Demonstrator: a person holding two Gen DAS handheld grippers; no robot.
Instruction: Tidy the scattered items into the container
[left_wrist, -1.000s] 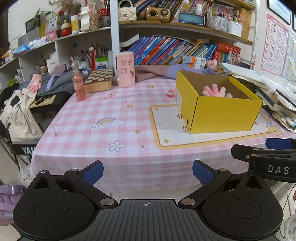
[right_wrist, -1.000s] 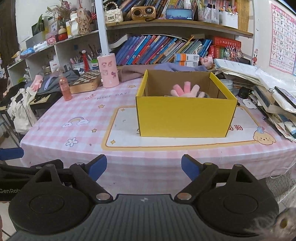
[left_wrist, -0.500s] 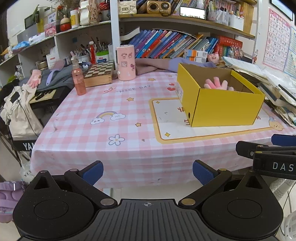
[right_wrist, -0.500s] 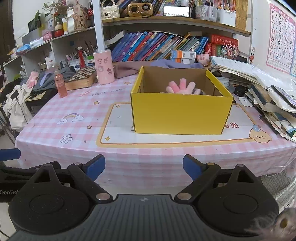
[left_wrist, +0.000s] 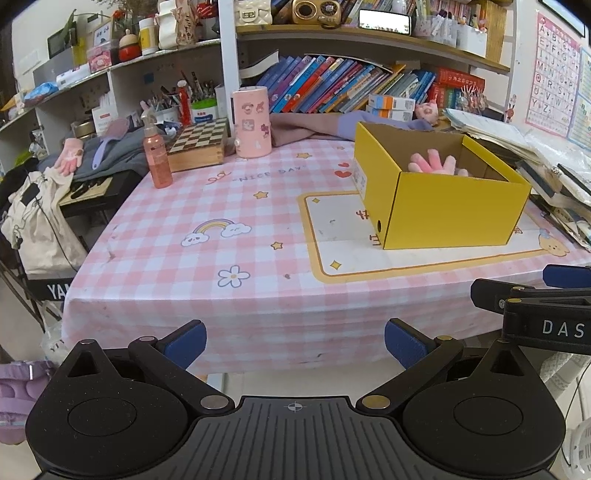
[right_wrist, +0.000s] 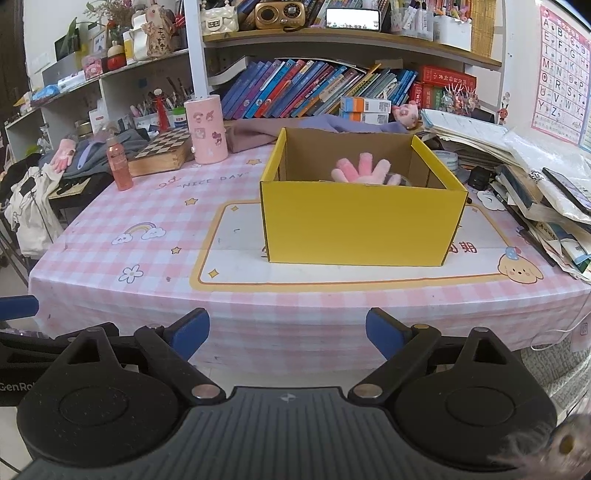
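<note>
A yellow cardboard box (left_wrist: 454, 218) (right_wrist: 362, 225) stands open on a white mat on the pink checked tablecloth (left_wrist: 207, 236). A pink fluffy glove (left_wrist: 434, 164) (right_wrist: 364, 170) sticks up inside it. My left gripper (left_wrist: 294, 339) is open and empty, held off the table's front edge. My right gripper (right_wrist: 287, 329) is open and empty too, in front of the box and below the table edge. The right gripper also shows at the right of the left wrist view (left_wrist: 535, 299).
At the back of the table stand a pink bottle (left_wrist: 158, 158), a wooden chessboard box (left_wrist: 197, 146) and a pink canister (left_wrist: 252, 127). Another pink glove (left_wrist: 70, 155) lies on grey clothes at the left. Stacked books and papers (right_wrist: 535, 184) crowd the right side.
Both grippers have drawn back and risen a little from the table, so the box looks smaller and lower. Both stay open and empty.
</note>
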